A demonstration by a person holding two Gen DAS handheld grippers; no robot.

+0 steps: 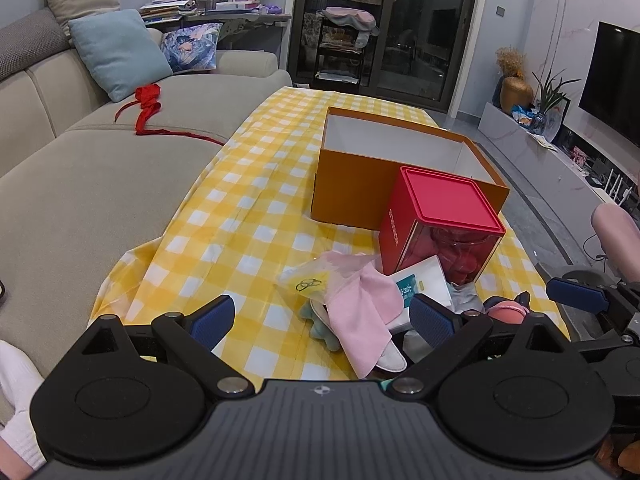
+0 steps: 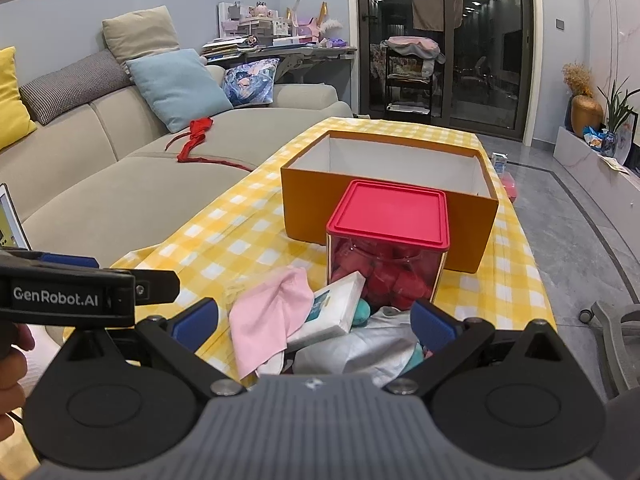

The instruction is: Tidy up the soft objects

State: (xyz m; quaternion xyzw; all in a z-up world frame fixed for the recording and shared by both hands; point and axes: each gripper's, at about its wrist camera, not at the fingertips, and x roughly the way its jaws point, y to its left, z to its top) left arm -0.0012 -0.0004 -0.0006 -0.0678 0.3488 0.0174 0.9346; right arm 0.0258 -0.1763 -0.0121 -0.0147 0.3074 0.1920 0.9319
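Both the left gripper (image 1: 322, 316) and right gripper (image 2: 314, 320) hang wide and empty over the pile; grabbing the soft pink cloth (image 1: 362, 300) could nudge the red-lidded clear plastic box (image 2: 387, 240)

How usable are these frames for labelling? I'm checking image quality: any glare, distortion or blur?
Left wrist view: sharp; fisheye bends the sofa and darkens the corners; ceiling lights reflect in the glass door. Right wrist view: equally sharp, same bending; reflected lights on the glass door, soft sheen on the red-lidded container; the open right gripper fills the bottom.
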